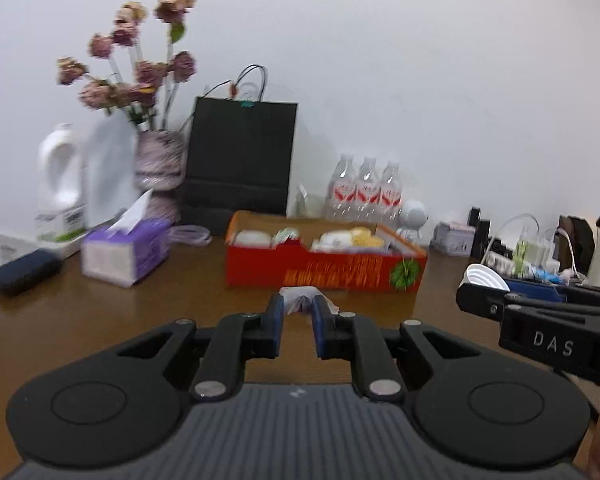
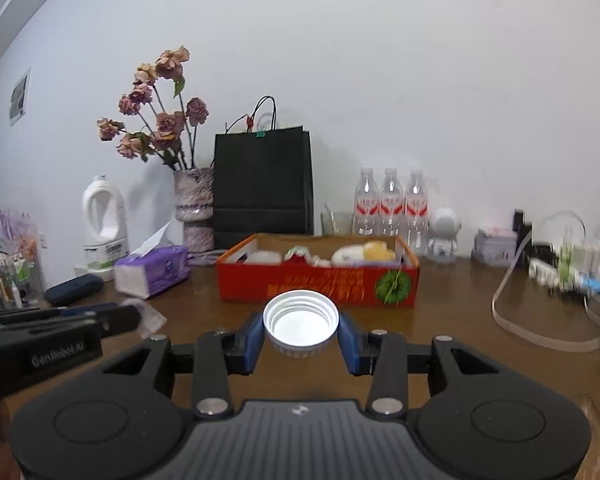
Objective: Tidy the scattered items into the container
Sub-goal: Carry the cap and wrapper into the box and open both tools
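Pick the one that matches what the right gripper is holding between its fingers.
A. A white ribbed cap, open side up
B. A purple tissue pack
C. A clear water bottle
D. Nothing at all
A: in the right wrist view the right gripper has its blue fingers closed on either side of a white ribbed cap, hollow side up, in front of the red box.

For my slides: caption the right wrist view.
Right gripper holds a white cap, open side up, before the red box.
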